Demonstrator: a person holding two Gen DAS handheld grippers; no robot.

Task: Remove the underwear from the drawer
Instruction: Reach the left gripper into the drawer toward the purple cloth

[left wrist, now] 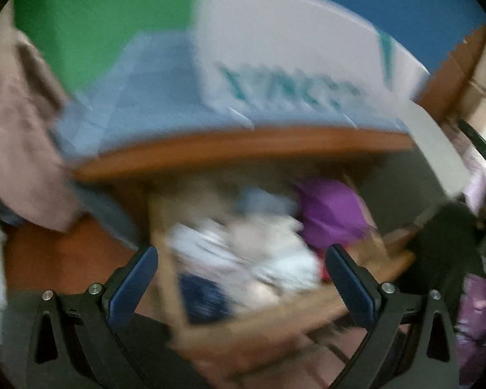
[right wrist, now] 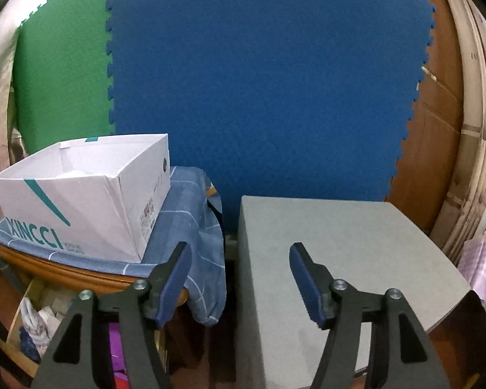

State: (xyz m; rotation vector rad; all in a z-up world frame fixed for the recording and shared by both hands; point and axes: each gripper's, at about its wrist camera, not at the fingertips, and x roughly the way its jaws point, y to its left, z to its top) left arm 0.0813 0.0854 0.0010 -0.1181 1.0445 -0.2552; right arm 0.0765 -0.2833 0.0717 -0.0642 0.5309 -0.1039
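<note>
The drawer (left wrist: 165, 227) is pulled out below the white box (right wrist: 81, 201), and it is full of soft clothes. The underwear (left wrist: 259, 249) is in that pile, but the left view is too blurry to tell which piece it is. I can make out a purple cloth (left wrist: 330, 210), a dark blue cloth (left wrist: 204, 298), and pale, whitish pieces between them. How many pieces there are I cannot count.

Cloth like this should be light, floppy and easy to squash. It will not break. I think you should pinch a raised fold on top of the pile, not a flat part, so one piece comes up alone.

Your left gripper (left wrist: 243, 269) hangs over the drawer with its jaws spread wide and nothing between them. Your right gripper (right wrist: 239, 275) is to the right of the white box, over the grey block (right wrist: 356, 243). Its jaws are apart and hold nothing.

There is one white box, one grey block, one drawer and two grippers.
</note>
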